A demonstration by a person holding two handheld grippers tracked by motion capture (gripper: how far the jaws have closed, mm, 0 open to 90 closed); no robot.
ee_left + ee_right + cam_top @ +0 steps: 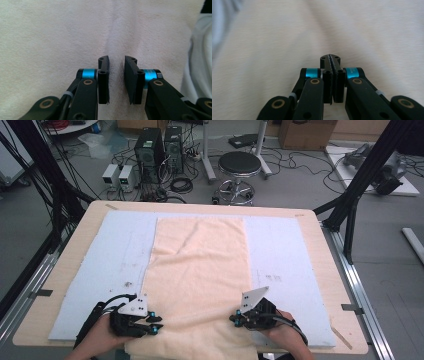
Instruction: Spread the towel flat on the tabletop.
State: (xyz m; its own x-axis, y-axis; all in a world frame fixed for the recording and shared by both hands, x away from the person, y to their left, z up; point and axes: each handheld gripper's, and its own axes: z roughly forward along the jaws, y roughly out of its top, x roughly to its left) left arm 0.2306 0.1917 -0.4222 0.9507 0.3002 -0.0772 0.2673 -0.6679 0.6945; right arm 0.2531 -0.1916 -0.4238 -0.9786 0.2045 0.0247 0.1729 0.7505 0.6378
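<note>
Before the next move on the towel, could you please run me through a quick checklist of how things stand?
1. Towel lies flat along the blue mat: ok, only faint creases.
2. Left gripper over the towel's near left edge: ok.
3. Left gripper gripping cloth: not ok, a gap shows between its jaws and no cloth sits in it.
4. Right gripper at the near right edge: ok.
5. Right gripper gripping cloth: cannot tell; the jaws are shut, but no fold shows between them.
6. Towel's near end hangs past the mat's edge: ok.
</note>
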